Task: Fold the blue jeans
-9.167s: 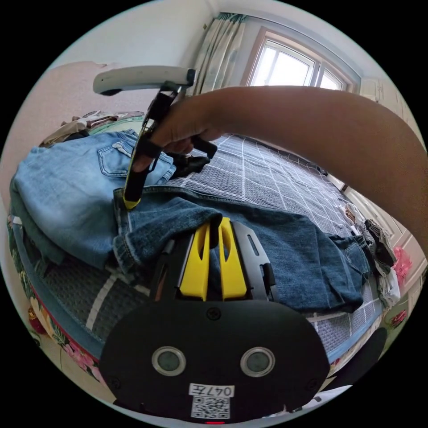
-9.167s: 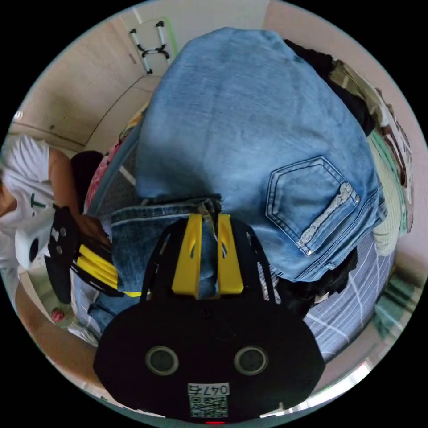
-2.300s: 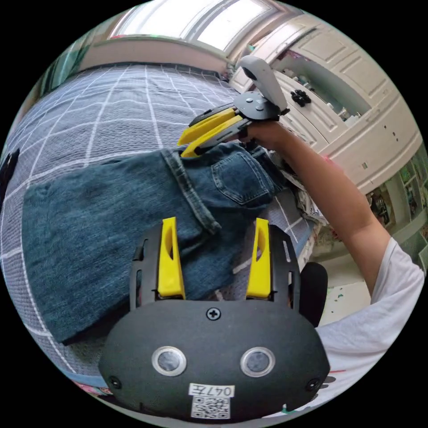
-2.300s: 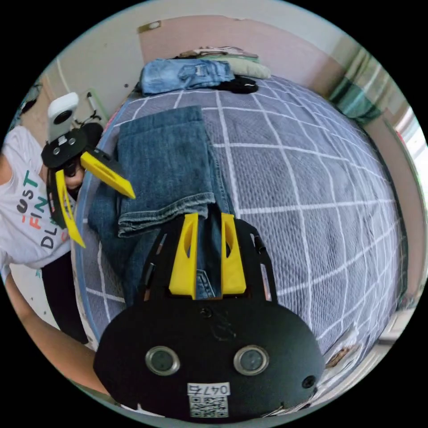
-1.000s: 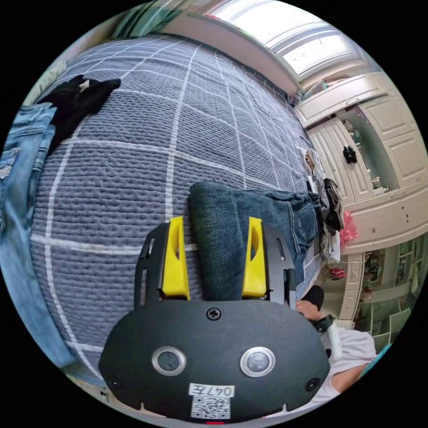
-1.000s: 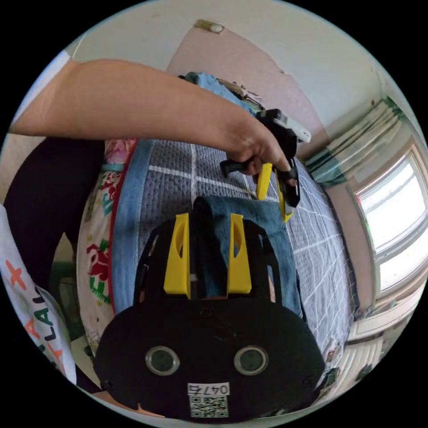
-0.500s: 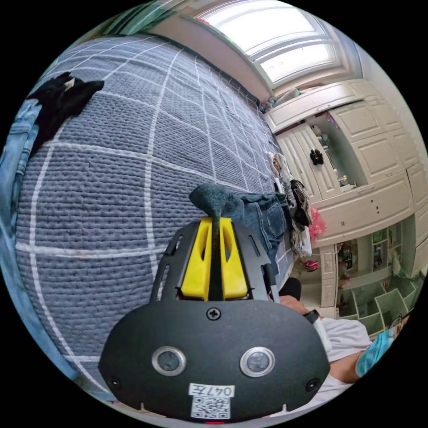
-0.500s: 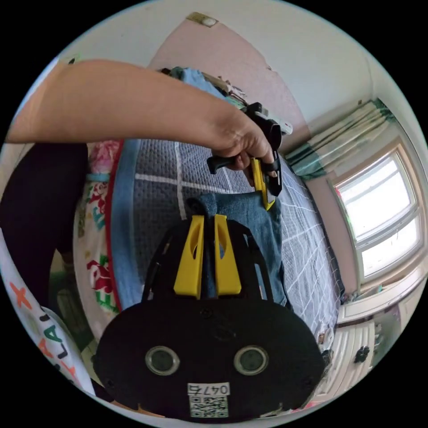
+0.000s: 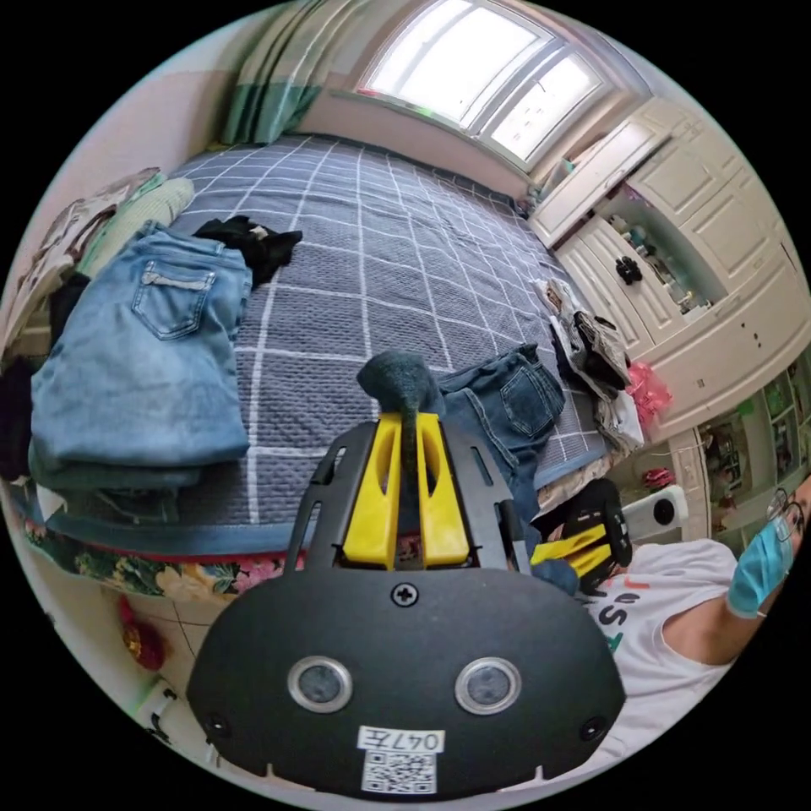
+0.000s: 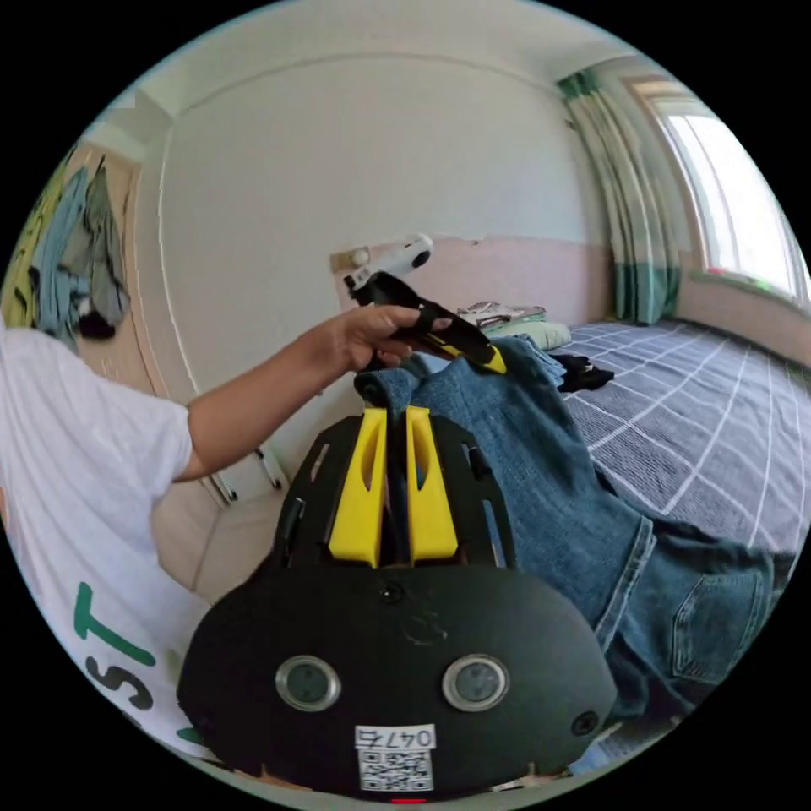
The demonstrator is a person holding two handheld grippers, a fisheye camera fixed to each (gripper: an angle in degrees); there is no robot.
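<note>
Both the left gripper (image 9: 404,439) and right gripper (image 10: 390,435) clamp the dark blue jeans (image 10: 541,473), lifted off the bed (image 9: 355,253) toward 12 o'clock; heavy denim could slip free.

Left gripper view: high off the bed (image 9: 363,245) edge, facing across it toward the window and cabinets. Right gripper view: low beside the bed (image 10: 676,422), facing along it toward the wall. Both views share the dark jeans (image 9: 498,405) (image 10: 541,473).
</note>
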